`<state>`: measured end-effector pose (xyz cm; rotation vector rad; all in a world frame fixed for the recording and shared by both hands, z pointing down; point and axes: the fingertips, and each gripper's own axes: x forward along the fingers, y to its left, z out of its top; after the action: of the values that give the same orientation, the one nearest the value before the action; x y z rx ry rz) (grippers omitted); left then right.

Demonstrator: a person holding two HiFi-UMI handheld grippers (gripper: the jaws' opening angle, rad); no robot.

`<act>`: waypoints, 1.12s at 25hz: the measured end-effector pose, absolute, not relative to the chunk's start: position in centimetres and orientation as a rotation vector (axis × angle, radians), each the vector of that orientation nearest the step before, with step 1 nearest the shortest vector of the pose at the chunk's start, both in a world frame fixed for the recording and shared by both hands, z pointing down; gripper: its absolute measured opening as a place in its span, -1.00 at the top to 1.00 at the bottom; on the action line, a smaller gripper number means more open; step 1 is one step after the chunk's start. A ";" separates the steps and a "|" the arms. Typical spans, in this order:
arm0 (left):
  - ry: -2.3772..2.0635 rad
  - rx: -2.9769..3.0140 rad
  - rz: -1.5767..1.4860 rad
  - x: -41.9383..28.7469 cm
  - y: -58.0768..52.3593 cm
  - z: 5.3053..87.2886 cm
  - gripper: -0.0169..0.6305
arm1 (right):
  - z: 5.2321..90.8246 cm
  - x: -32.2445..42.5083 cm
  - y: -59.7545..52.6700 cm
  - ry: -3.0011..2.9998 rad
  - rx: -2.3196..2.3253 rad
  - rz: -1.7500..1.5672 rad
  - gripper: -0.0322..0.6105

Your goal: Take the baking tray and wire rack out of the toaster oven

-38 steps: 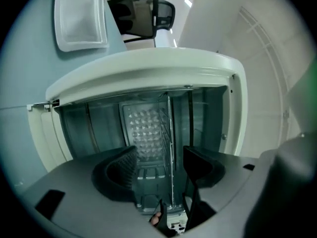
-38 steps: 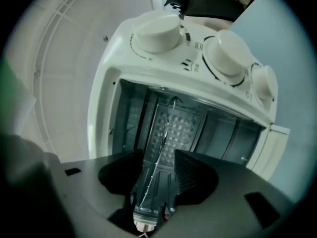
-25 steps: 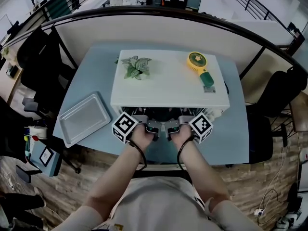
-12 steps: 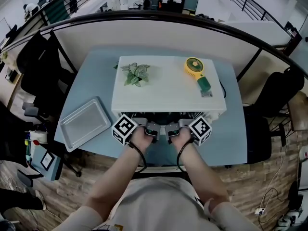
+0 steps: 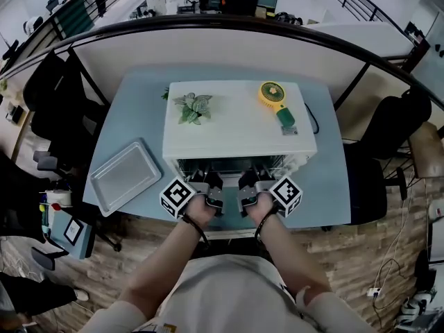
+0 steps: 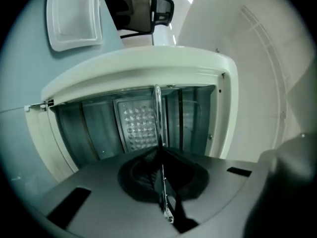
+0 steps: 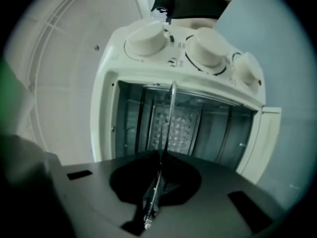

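Left gripper (image 5: 210, 181), right gripper (image 5: 246, 181), level, side by side, jaws just closed on wire rack (image 6: 157, 113)

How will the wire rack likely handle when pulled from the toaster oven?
Probably stiff: the wire rack runs straight, without sag. Likely light, being open wire. Thin wire may pivot in one grip; the left gripper and right gripper, both shut on its front edge, should keep it level.

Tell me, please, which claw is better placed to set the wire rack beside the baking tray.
Left, likely. The left claw and right claw have both just closed on the wire rack, but the left is nearer the baking tray, which lies left of the toaster oven.
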<state>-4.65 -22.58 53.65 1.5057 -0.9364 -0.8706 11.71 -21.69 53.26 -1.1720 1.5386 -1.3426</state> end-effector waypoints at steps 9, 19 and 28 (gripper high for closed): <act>-0.881 1.481 -0.824 -4.4 -16.9 53.1 0.92 | 53.1 11.6 -15.8 1.518 -1.209 -1.403 0.88; -0.808 1.515 -0.763 -4.2 -11.4 52.0 0.93 | 52.4 11.5 -9.9 1.494 -1.238 -1.438 0.88; -0.755 1.514 -0.722 -4.7 -7.8 51.2 0.92 | 51.7 11.1 -5.7 1.423 -1.241 -1.495 0.88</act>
<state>-4.67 -7.83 51.19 1.5142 -0.7548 -0.7224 11.14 -5.68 51.66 -1.2411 1.4229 -1.4952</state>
